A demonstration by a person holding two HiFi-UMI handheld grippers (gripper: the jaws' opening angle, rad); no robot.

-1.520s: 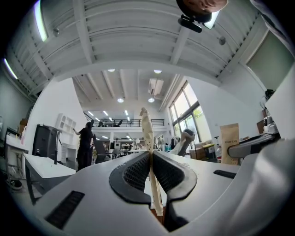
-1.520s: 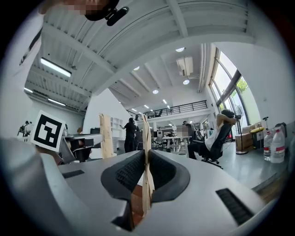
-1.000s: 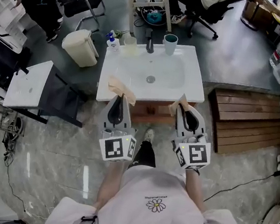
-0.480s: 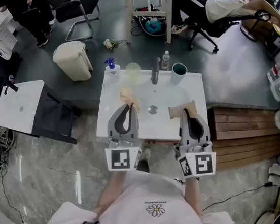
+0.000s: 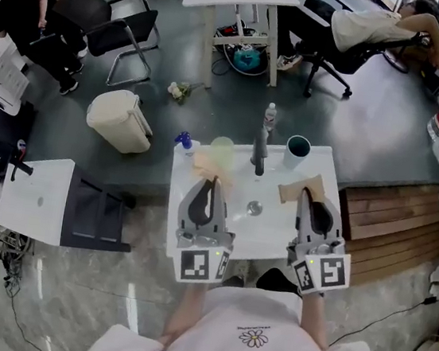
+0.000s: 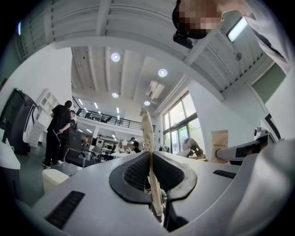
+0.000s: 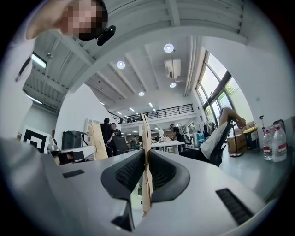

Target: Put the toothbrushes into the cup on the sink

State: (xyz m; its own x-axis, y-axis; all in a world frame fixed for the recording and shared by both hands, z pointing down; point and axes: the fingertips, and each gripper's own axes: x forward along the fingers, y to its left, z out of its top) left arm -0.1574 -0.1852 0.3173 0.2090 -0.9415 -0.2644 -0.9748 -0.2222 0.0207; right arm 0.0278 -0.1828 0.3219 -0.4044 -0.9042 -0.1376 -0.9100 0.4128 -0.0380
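Packets (image 5: 204, 161): two, tan, one clamped in left gripper (image 5: 209, 180), one in right gripper (image 5: 308, 193); one cup (image 5: 297, 149) is counted on sink (image 5: 277, 222).

You hold two flat, tan toothbrush packets over the white sink (image 5: 276, 236). The left toothbrush packet (image 5: 205, 161) is clamped edge-on between the jaws of your left gripper (image 5: 213, 182) and sticks out past their tips, and the right toothbrush packet (image 5: 298, 191) sits the same way in your right gripper (image 5: 310, 197). The dark teal cup (image 5: 298, 147) stands upright, mouth up, on the sink's back right corner, just beyond the right packet and apart from it.
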